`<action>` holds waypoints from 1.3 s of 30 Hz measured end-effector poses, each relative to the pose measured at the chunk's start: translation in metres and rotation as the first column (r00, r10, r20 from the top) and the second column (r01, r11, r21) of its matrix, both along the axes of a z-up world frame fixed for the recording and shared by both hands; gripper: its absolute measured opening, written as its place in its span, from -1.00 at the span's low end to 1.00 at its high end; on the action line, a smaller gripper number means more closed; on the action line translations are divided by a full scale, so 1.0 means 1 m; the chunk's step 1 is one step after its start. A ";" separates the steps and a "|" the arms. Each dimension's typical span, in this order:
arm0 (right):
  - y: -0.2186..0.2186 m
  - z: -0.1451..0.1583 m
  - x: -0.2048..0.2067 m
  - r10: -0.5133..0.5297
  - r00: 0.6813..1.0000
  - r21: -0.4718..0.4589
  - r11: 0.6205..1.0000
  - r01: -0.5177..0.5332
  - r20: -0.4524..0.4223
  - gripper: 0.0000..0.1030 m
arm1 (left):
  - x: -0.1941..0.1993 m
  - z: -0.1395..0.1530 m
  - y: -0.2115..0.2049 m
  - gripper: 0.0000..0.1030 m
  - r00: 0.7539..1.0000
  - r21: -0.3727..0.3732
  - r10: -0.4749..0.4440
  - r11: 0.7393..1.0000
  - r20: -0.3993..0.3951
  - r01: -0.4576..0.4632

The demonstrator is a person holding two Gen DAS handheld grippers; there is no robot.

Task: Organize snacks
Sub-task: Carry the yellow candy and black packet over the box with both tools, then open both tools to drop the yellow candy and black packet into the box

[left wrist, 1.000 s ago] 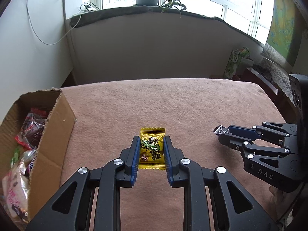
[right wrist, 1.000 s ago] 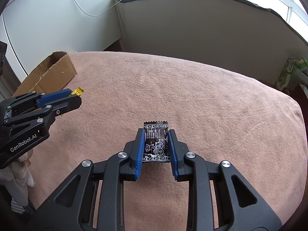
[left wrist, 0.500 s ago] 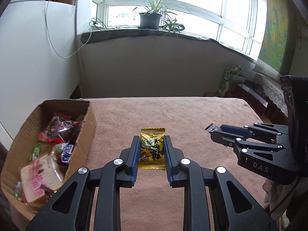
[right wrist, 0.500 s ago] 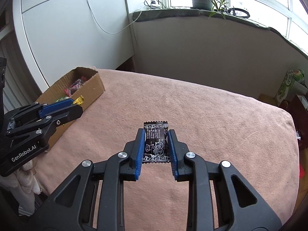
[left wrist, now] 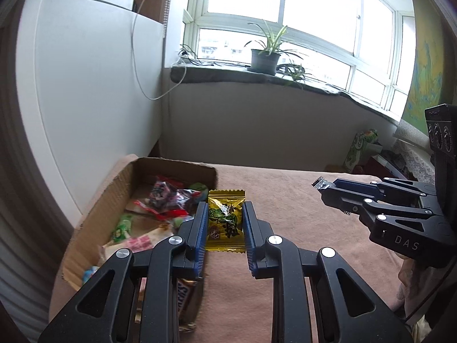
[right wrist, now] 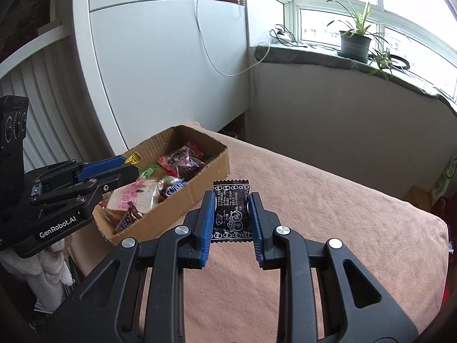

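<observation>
My left gripper [left wrist: 224, 213] is shut on a yellow snack packet [left wrist: 225, 221] and holds it in the air over the right wall of a cardboard box [left wrist: 97, 208] that holds several snacks. My right gripper [right wrist: 231, 204] is shut on a black snack packet [right wrist: 232, 211] and holds it above the cloth, just right of the same box [right wrist: 205, 188]. In the right wrist view the left gripper [right wrist: 125, 165] hovers over the box with the yellow packet's tip showing. In the left wrist view the right gripper [left wrist: 328, 187] is at the right with the black packet's edge showing.
The table carries a pink-brown cloth [right wrist: 328, 214]. A white cabinet [right wrist: 160, 65] stands behind the box. A low wall and a sill with a potted plant [left wrist: 264, 57] lie beyond the far edge. A green bag [left wrist: 361, 148] sits at the far right.
Both grippers have risen and swung left toward the box, each still holding its packet. The left one now hangs over the box wall.
</observation>
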State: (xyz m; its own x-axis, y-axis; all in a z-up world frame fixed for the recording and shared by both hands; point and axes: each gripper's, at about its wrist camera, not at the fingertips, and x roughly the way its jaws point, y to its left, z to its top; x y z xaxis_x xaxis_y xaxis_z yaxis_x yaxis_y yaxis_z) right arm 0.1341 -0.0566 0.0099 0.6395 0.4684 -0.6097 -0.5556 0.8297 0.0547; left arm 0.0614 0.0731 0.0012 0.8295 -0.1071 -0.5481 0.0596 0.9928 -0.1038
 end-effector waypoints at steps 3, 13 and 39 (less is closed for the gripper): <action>0.025 0.000 0.006 0.028 1.000 0.001 1.000 -0.028 -0.007 -0.52 | 0.003 -0.002 0.023 -0.58 0.999 -0.010 0.039 0.999 -0.006 -0.039; 0.089 0.001 0.036 0.085 0.996 -0.028 0.996 -0.086 -0.014 -0.51 | 0.018 -0.013 0.085 -0.58 0.987 0.000 0.154 0.988 -0.040 -0.154; 0.153 -0.060 0.125 0.102 0.982 -0.128 0.984 -0.123 -0.157 -0.51 | 0.084 -0.037 0.108 -0.56 0.976 0.039 0.166 0.986 -0.142 -0.162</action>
